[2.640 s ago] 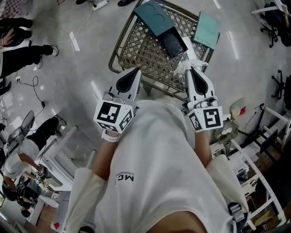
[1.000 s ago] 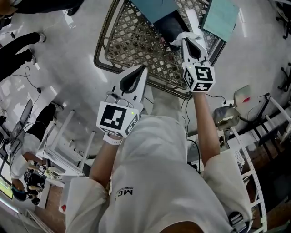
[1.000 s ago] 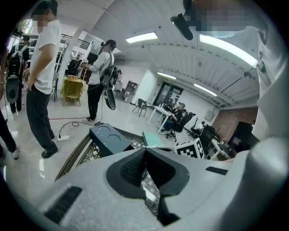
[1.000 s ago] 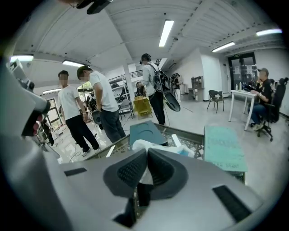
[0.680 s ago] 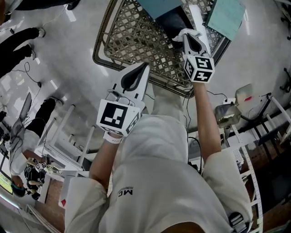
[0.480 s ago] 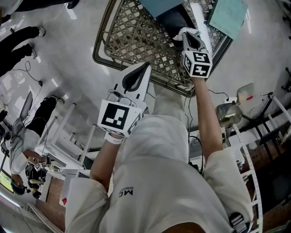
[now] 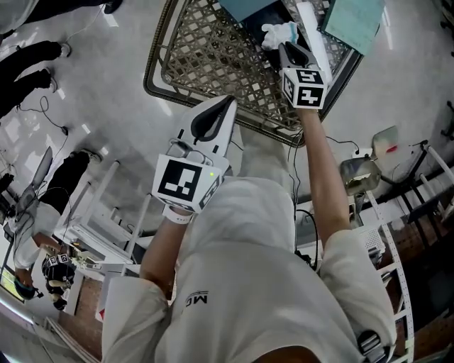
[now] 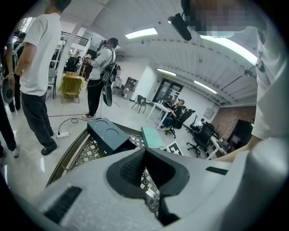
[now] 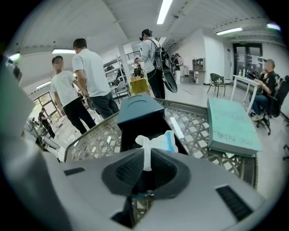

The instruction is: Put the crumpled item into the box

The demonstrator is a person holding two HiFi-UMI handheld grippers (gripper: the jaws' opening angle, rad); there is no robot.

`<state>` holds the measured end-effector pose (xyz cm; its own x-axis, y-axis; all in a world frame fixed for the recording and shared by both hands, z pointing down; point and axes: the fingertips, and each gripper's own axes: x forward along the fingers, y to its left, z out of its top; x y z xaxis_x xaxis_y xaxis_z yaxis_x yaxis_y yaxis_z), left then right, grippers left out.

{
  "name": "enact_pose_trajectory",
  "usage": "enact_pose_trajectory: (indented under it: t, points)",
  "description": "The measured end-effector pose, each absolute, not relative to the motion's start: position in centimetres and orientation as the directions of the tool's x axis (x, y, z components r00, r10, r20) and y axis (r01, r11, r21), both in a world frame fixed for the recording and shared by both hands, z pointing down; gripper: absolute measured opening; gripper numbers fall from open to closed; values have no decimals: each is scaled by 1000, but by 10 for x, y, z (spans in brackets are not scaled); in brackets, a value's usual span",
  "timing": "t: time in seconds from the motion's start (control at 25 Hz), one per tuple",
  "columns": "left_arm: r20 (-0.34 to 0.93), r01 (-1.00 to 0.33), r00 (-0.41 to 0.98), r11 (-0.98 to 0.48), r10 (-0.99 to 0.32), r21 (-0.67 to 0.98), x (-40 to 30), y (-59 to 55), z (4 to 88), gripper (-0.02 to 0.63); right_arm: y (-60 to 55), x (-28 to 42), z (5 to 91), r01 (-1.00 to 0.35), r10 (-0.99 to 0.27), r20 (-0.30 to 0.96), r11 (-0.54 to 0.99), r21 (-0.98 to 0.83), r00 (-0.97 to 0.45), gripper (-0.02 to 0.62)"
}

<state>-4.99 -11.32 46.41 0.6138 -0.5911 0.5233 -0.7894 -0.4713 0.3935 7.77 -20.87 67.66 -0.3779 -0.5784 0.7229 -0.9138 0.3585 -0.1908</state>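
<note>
A crumpled white and blue item is pinched in my right gripper, which is shut on it. It hangs over the open dark box that lies on the lattice-top table. The box's dark teal lid stands raised at its far side. My left gripper stays shut and empty near the table's front rim, well left of the box.
A pale teal flat box lies on the table right of the dark box. A white strip rests between them. People stand beyond the table. Shelving and racks flank me.
My right gripper has reached forward from the table's front rim, carrying the crumpled item out over the open box. My left gripper has hardly moved.
</note>
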Motion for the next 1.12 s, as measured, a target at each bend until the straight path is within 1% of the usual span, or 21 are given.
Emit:
enact_pose_trajectory:
  t: [0.24, 0.28, 0.4, 0.76, 1.12]
  points:
    - [509, -786, 618, -485, -599, 384, -50, -108, 454, 25, -198, 89, 660, -922, -604, 707, 336, -194, -369, 52]
    - [505, -785, 620, -488, -601, 382, -49, -107, 452, 25, -196, 90, 655, -921, -608, 702, 338, -195, -372, 43]
    - [492, -778, 628, -502, -603, 377, -48, -105, 444, 25, -192, 91, 632, -921, -634, 678, 344, -185, -373, 41]
    - [449, -760, 650, -547, -613, 352, -53, -99, 408, 25, -178, 87, 532, -924, -739, 564, 355, -140, -369, 31]
    - [407, -756, 654, -565, -637, 331, -65, -92, 378, 25, -161, 77, 424, -928, -829, 422, 361, -95, -366, 26]
